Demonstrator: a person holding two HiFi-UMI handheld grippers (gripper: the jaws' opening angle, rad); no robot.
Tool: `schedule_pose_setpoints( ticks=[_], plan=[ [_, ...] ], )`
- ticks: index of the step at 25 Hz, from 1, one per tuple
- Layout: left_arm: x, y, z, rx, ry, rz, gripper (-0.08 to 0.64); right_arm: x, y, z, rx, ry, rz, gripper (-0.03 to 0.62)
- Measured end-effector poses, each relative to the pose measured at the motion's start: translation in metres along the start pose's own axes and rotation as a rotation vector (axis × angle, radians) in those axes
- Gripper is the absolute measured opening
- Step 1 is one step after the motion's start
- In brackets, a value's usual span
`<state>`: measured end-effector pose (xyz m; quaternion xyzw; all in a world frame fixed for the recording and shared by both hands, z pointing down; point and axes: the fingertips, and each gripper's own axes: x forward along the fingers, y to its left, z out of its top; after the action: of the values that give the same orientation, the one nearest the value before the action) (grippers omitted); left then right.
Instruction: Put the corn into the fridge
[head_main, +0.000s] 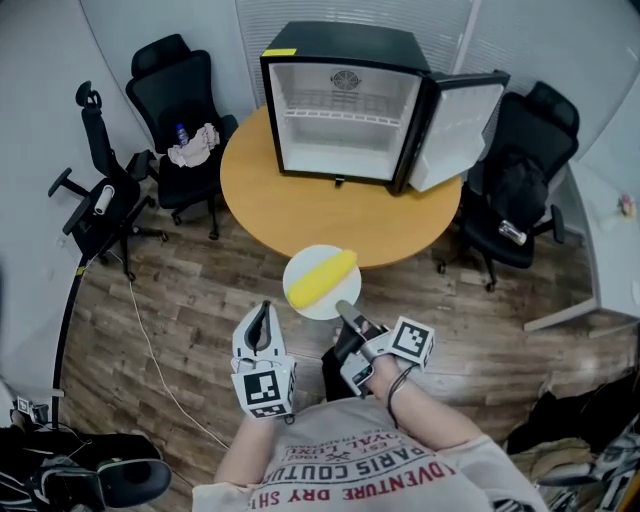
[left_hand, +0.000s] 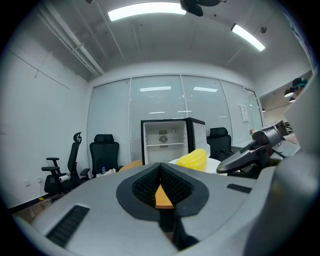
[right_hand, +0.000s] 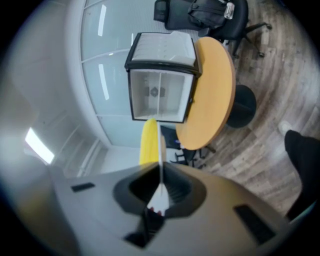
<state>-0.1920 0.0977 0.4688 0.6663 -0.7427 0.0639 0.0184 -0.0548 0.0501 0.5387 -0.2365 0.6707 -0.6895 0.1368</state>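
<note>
A yellow corn cob (head_main: 320, 279) lies on a small white plate (head_main: 330, 312) that hangs in the air just in front of the round wooden table (head_main: 300, 215). My right gripper (head_main: 345, 310) is shut on the plate's near rim. From the right gripper view the plate (right_hand: 160, 150) appears edge-on between the jaws, with the corn (right_hand: 147, 142) on its left. My left gripper (head_main: 263, 312) stays shut and empty, left of the plate. The black mini fridge (head_main: 345, 105) stands on the table with its door (head_main: 455, 130) swung open to the right; its white inside (right_hand: 160, 90) has a shelf.
Black office chairs stand around the table: one (head_main: 185, 110) at the back left holds a cloth and a bottle, another (head_main: 100, 200) is further left, one (head_main: 520, 180) sits behind the fridge door. A cable (head_main: 150, 350) runs over the wooden floor. A white desk (head_main: 610, 260) is at the right.
</note>
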Motion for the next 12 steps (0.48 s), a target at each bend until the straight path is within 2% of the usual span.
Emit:
schedule_pose_setpoints(
  ticks=[12],
  plan=[
    [0.173, 0.006, 0.025, 0.018, 0.005, -0.018, 0.032, 0.104, 0.022, 0.138, 0.031, -0.030, 0.020, 0.038]
  ],
)
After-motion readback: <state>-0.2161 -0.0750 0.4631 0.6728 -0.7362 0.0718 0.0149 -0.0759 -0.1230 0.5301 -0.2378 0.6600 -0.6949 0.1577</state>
